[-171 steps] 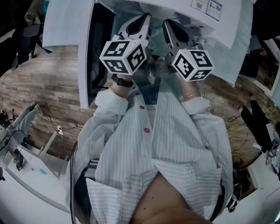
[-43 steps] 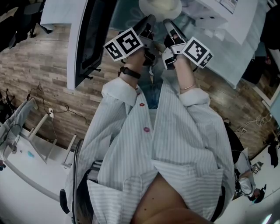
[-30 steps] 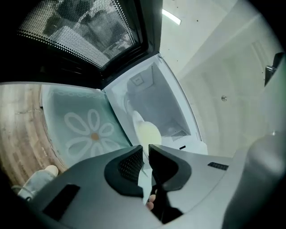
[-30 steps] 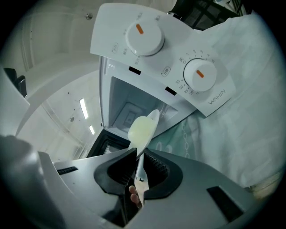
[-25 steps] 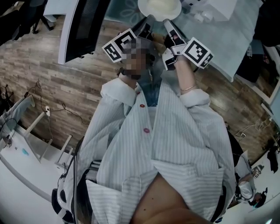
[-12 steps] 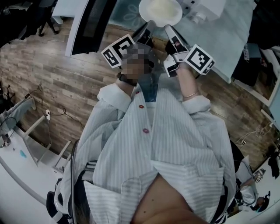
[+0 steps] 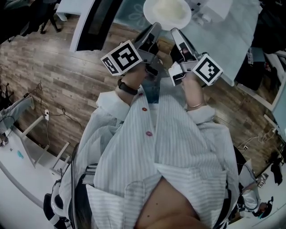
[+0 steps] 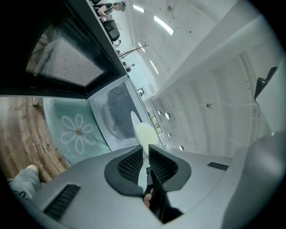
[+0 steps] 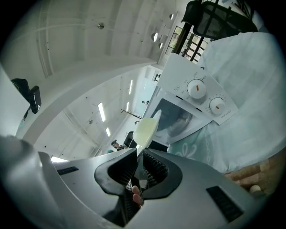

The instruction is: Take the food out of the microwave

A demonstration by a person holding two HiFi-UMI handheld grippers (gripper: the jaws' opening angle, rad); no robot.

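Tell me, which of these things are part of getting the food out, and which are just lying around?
Part of the job:
- plate of food, pinched at its rim by the left hand-held gripper and the right hand-held gripper
- microwave, with its open door

Just lying about:
- flowered tablecloth
- wooden floor

One plate [image 7: 166, 12], one microwave [image 9: 185, 80], one flowered tablecloth [image 8: 76, 132]

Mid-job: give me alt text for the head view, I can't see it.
The left gripper and right gripper each pinch the near rim of a white plate holding pale food. The open microwave door is at upper left, over a wooden floor.
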